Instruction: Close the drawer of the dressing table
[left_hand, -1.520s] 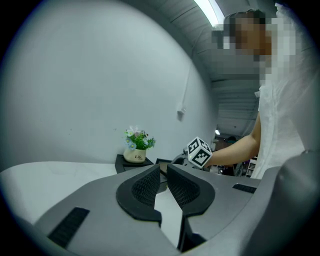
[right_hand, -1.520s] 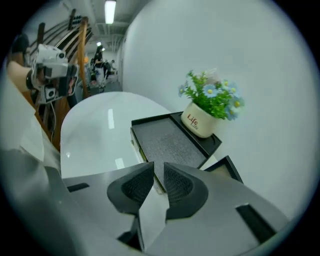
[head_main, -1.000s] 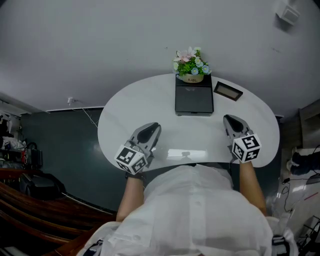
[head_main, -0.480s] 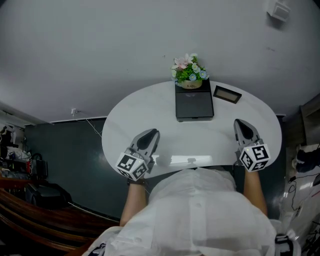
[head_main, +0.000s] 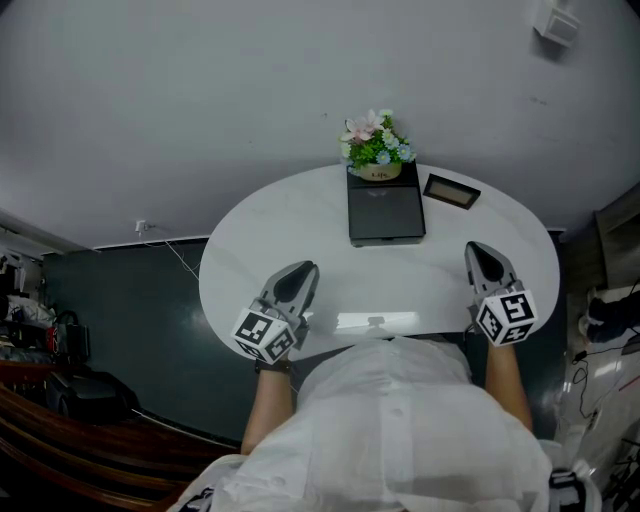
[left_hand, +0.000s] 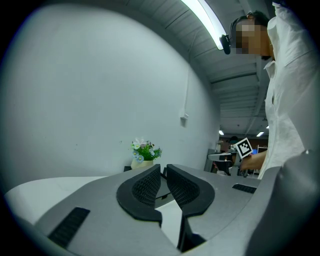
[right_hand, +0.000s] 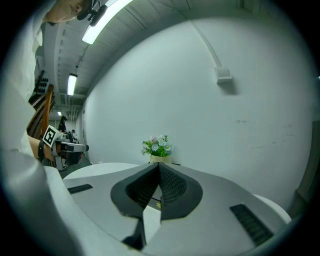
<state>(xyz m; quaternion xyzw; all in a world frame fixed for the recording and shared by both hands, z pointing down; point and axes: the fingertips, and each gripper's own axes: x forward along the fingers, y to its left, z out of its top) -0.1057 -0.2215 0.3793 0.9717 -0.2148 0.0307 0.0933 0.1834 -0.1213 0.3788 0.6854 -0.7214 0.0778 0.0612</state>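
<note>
Both point toward twelve o'clock above the worktop (head_main: 290, 205): left gripper (head_main: 299, 274) at seven, fingers (left_hand: 144, 188) slightly apart; right gripper (head_main: 479, 252) at four, fingers (right_hand: 173, 186) together, empty.

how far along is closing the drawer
Done: cannot tell. No drawer shows, since the person's body hides the near edge of the table. In hand: nothing. The right gripper is shut and empty, the left gripper empty with a slim gap, both over the table. Left: check the drawer is fully in.
</note>
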